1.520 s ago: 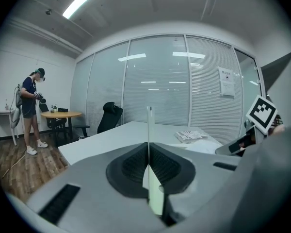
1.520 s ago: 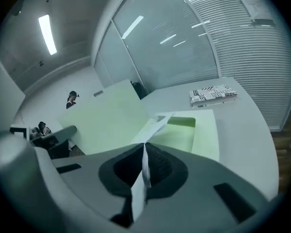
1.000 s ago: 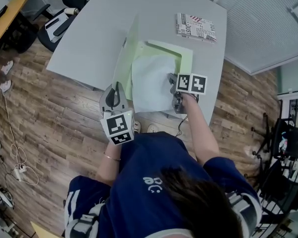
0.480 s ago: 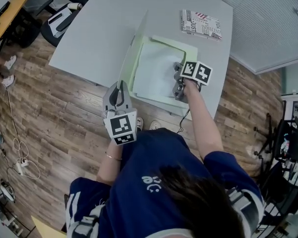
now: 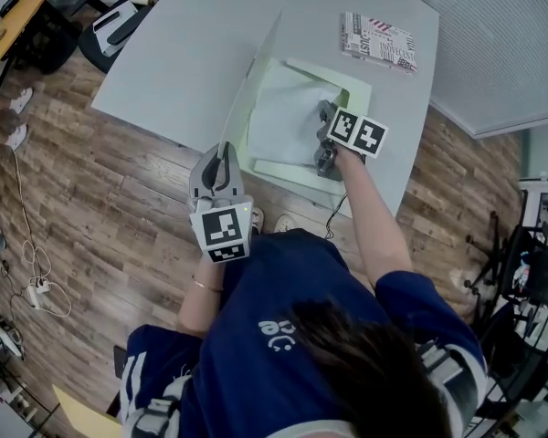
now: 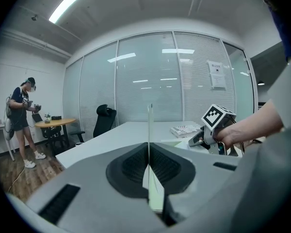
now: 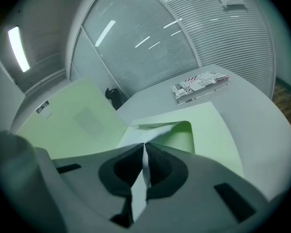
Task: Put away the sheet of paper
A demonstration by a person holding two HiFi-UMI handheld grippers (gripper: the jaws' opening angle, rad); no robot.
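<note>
Left gripper (image 6: pixel 148 159) clamped shut on the green folder's front cover (image 7: pixel 72 118), which stands upright. Right gripper (image 7: pixel 144 161) pinches the white sheet of paper (image 5: pixel 283 121), which lies on the folder's back panel (image 5: pixel 349 94) with its far corner curled. Judgement: slide the sheet flat toward the folder's spine, with the cover lifted clear.

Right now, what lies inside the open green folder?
A white sheet of paper lies in the green folder, pinched by the right hand-held gripper. Anything beneath that sheet is covered and cannot be seen.

Navy short-sleeved shirt (image 5: pixel 283 336) with pale back lettering, white-striped sleeves (image 5: pixel 151 407), thin bracelet (image 5: pixel 204 287) at one wrist, grey left gripper (image 5: pixel 222 151) and right gripper (image 5: pixel 324 112), each bearing a black-and-white marker cube (image 5: pixel 357 132).
</note>
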